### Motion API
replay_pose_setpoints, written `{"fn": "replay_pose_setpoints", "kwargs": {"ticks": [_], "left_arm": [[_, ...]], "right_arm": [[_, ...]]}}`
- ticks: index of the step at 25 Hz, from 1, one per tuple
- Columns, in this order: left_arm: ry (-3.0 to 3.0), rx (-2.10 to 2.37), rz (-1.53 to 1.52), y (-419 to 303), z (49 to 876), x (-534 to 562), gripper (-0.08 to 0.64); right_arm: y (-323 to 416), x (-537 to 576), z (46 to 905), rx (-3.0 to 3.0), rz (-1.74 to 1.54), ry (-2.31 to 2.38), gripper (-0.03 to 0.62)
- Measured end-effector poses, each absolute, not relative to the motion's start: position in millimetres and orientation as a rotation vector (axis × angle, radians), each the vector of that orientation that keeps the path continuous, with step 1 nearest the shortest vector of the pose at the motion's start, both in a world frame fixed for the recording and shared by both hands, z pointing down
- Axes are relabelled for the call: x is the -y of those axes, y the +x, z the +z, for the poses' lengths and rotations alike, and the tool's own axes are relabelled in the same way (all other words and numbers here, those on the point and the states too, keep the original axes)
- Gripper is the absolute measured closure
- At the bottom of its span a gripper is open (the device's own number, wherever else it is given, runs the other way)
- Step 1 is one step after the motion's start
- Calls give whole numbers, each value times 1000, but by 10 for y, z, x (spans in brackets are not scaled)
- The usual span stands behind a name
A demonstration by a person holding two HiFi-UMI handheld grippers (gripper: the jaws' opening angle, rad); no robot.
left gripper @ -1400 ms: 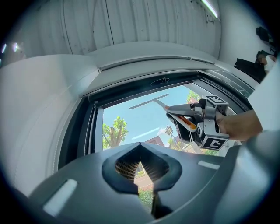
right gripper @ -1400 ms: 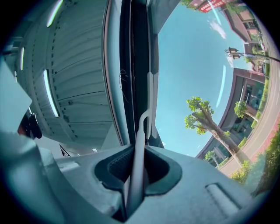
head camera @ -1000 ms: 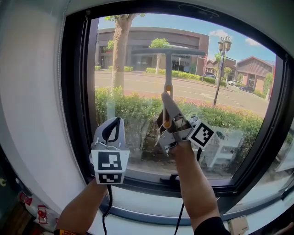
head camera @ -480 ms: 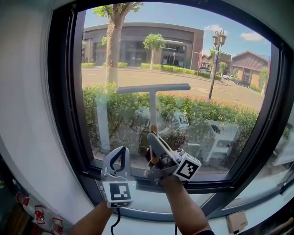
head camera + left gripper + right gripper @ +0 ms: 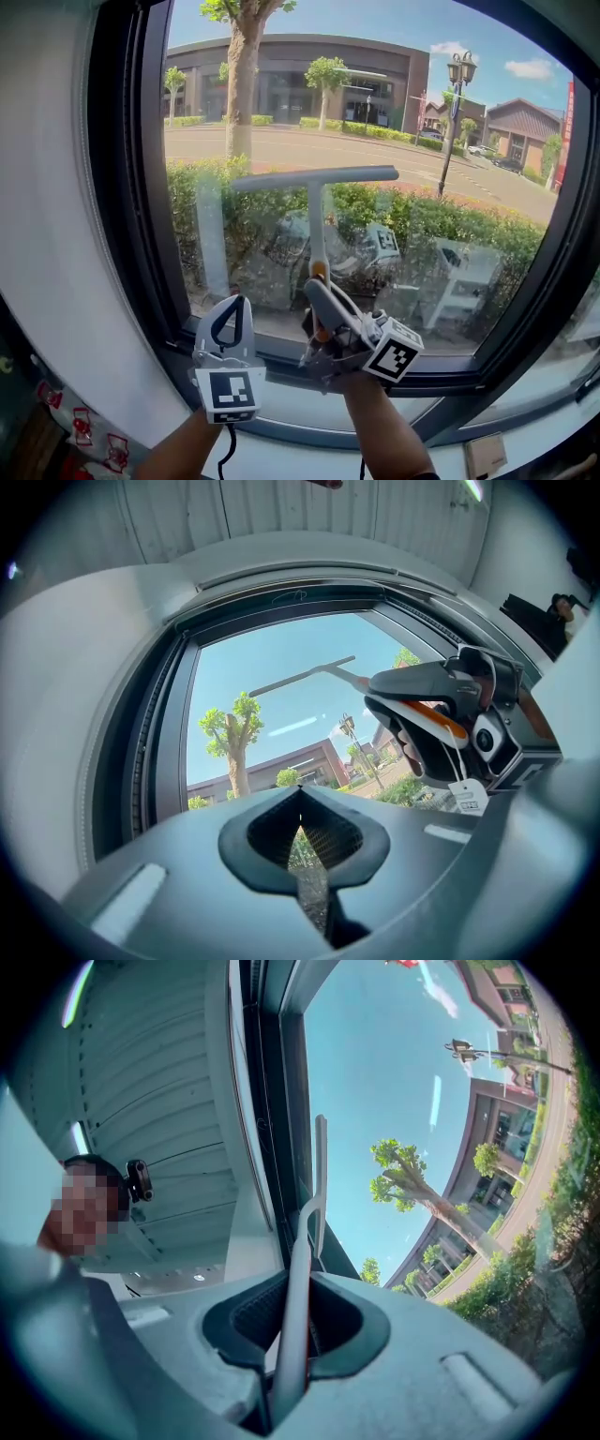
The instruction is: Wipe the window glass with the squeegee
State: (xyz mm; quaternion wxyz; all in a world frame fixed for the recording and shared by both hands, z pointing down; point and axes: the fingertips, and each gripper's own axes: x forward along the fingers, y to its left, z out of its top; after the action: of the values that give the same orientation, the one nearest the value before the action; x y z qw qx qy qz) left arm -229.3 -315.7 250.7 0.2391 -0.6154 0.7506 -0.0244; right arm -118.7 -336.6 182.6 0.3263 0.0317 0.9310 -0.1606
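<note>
A streak could be left on the clear window glass (image 5: 469, 141) if the grey T-shaped squeegee (image 5: 314, 178) is twisted and one end of its blade lifts, since it is held only low on its thin shaft. That shaft is clamped between the jaws of the right gripper (image 5: 317, 289). The blade is well above them, apparently against the pane at mid-height. The left gripper (image 5: 233, 307) is closed on nothing, near the dark sill (image 5: 450, 380).

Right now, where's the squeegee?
Head view, centre: the squeegee stands upright, blade level across the window glass mid-pane, handle clamped in the tongs of the right gripper, just right of the left gripper.
</note>
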Motion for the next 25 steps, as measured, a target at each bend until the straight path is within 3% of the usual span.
{"fn": "replay_pose_setpoints", "kwargs": {"ticks": [18, 25], "left_arm": [[-1472, -1864, 88, -2025, 386, 3156, 541], [-1520, -1774, 67, -1760, 271, 3199, 542]], "right_arm": [[-553, 3553, -478, -2320, -169, 196, 546], [-520, 3769, -803, -2333, -142, 138, 546]]}}
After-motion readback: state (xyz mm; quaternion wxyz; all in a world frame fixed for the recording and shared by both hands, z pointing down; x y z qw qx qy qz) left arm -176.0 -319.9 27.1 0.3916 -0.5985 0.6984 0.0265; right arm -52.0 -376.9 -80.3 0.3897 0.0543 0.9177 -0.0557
